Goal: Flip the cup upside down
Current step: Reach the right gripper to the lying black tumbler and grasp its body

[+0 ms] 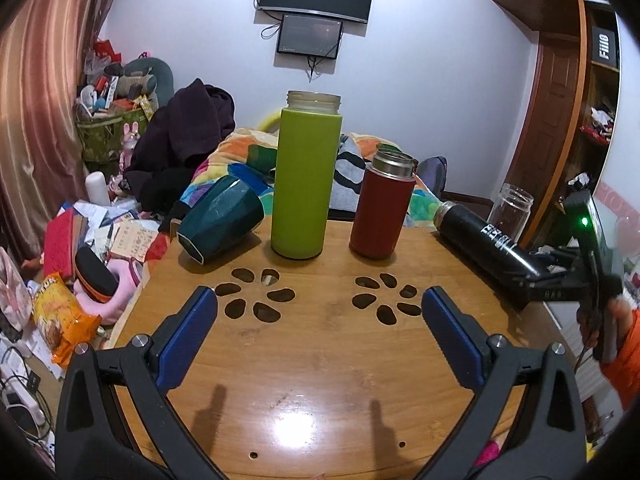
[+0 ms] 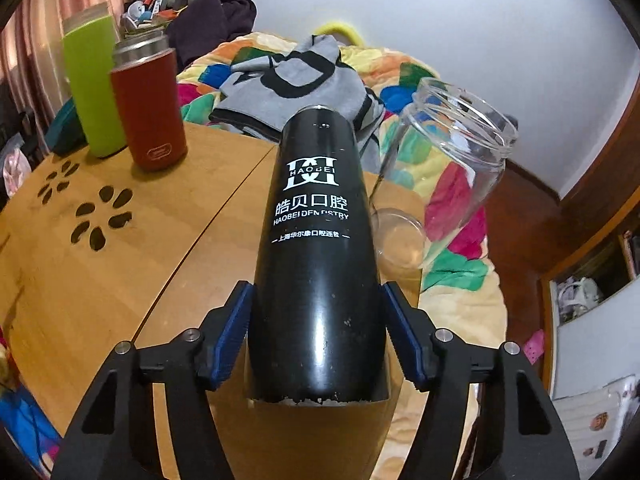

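My right gripper (image 2: 316,332) is shut on the lower body of a black flask (image 2: 316,220) with white lettering, held tilted above the wooden table (image 2: 120,280), mouth pointing away. In the left wrist view the same flask (image 1: 484,240) hangs at the right, lying nearly level over the table edge. My left gripper (image 1: 320,320) is open and empty above the table's middle. A tall green flask (image 1: 306,180), a red flask (image 1: 382,208) and a clear glass jar (image 1: 514,208) stand upright. A dark teal cup (image 1: 218,220) lies tilted at the far left.
The round wooden table (image 1: 320,360) has two flower-shaped cut-outs (image 1: 256,296). A bed with a colourful quilt (image 2: 452,200) and grey garment lies behind it. Clutter and snack bags (image 1: 60,320) fill the floor at the left. A wooden door (image 1: 552,120) is at the right.
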Motion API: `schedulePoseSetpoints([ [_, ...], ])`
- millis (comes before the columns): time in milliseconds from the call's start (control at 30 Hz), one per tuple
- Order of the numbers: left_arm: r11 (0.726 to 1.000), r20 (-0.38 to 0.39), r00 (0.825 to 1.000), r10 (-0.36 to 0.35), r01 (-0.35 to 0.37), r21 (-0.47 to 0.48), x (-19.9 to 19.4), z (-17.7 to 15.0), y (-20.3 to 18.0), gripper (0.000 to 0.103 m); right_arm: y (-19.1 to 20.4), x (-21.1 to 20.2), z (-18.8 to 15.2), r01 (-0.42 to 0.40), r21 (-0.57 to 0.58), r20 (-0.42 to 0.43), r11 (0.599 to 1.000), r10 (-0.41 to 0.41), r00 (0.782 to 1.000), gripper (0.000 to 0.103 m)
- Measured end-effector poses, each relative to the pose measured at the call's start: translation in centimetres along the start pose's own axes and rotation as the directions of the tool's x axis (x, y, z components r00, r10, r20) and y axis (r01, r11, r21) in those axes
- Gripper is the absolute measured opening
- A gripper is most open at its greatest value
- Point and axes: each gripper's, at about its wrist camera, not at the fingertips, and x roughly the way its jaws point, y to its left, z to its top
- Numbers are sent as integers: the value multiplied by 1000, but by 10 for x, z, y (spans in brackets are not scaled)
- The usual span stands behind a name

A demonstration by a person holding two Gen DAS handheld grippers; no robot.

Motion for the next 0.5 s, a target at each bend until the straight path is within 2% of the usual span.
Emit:
schedulePoseSetpoints([
  [100, 1000, 5, 1000, -1, 1, -1, -4, -1, 1, 103, 11, -10, -9, -37, 9, 18, 999, 37, 999, 61],
  [267, 1000, 12, 1000, 3, -3, 5, -10, -5, 1, 103, 42, -28, -27, -56, -46, 66, 997, 59, 996, 61],
  [500, 1000, 3, 1000, -7, 7, 20, -16, -12, -1, 103, 83, -49, -41, -163, -114, 116, 980, 176, 978, 61],
])
